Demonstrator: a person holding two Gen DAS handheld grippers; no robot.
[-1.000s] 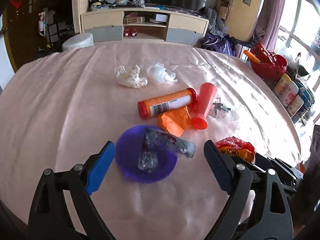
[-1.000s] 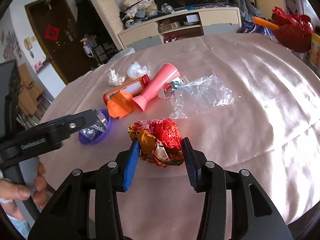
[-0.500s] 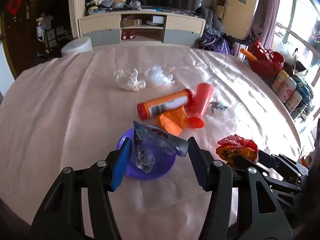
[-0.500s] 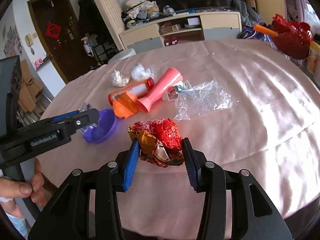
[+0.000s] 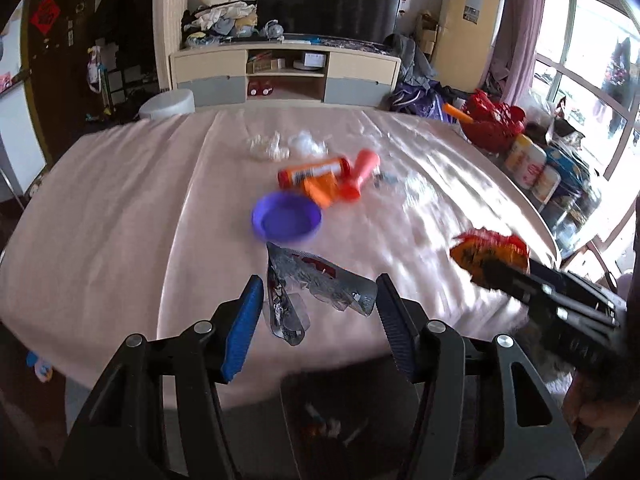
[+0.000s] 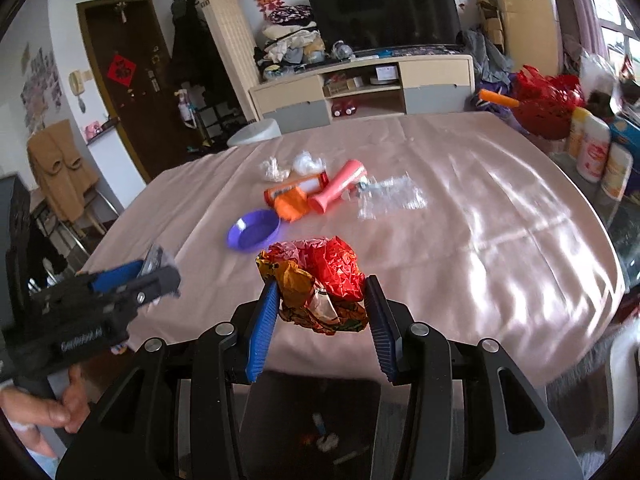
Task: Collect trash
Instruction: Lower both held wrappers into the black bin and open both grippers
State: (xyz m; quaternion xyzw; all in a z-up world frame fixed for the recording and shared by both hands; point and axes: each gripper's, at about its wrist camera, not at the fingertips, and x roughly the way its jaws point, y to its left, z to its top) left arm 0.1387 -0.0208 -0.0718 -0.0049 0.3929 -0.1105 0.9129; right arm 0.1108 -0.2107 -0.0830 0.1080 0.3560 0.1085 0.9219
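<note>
My left gripper (image 5: pixel 318 306) is shut on a crumpled silver wrapper (image 5: pixel 312 286) and holds it above the table's near edge; it shows at the left of the right wrist view (image 6: pixel 132 276). My right gripper (image 6: pixel 320 304) is shut on a crumpled red and orange wrapper (image 6: pixel 320 272), also near the edge; the wrapper shows in the left wrist view (image 5: pixel 490 250). A dark bin (image 6: pixel 316 420) with some trash inside sits below both grippers. Left on the table are a purple bowl (image 5: pixel 286 220), an orange tube (image 5: pixel 314 170), a pink cup (image 6: pixel 340 186), orange wrapper (image 6: pixel 292 206), clear plastic (image 6: pixel 390 198) and white tissues (image 5: pixel 268 146).
The round table has a pink cloth (image 5: pixel 120 208). A red basket (image 6: pixel 548 108) and bottles (image 6: pixel 596 152) stand off its right side. A TV cabinet (image 5: pixel 284 76) is behind, a white stool (image 5: pixel 168 104) at the far edge.
My left gripper shut on the silver wrapper in the purple bowl, lifted it out and drew back over the table's edge. My right gripper drew back with the red wrapper.
</note>
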